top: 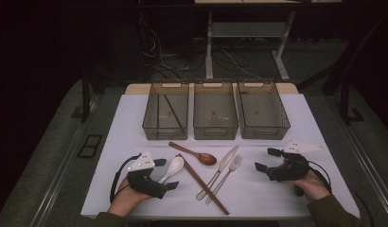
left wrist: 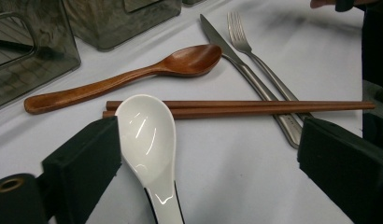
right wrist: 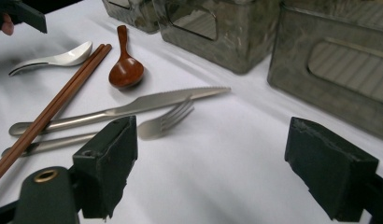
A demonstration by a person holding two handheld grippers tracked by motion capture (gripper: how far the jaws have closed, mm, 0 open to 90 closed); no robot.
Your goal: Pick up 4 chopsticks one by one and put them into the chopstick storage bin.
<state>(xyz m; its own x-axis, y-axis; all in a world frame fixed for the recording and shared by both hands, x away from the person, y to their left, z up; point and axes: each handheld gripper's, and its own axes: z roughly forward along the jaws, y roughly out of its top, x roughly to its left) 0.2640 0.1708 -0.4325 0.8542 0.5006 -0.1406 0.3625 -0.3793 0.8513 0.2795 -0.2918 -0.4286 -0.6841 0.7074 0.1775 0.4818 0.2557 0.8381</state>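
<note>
Two grippers are held low over a white table (top: 286, 123) by a person whose hands enter from the near edge. The left gripper (top: 166, 174) is seen at the front left, its jaws spread wide, w/ the white ceramic spoon (left wrist: 147, 140) lying between them; in the left gripper view the spoon's bowl sits just beside the left-hand jaw, apparently touching it or nearly so, while the other jaw stands well apart, so nothing is clamped. The spoon is laid flat on the table, bowl pointing away from the hand, handle running back toward the gripper. Just beyond its bowl a pair of wooden chopsticks (left wrist: 255, 107) is laid side by side, and beyond those a brown wooden spoon (left wrist: 133, 77). A steel knife (left wrist: 241, 60) and fork (left wrist: 255, 53) are placed to the right, w/ the chopsticks crossing over their handles. The right gripper (top: 265, 161) is held at the front right, jaws wide apart & empty, aimed across the table toward the fork (right wrist: 164, 122) and knife (right wrist: 147, 105), w/ bare tabletop between its jaws. Three smoky translucent bins (top: 216, 116) are lined up in a row at the far side of the table, approx. side by side; dark thin sticks can be made out in the left bin.
</note>
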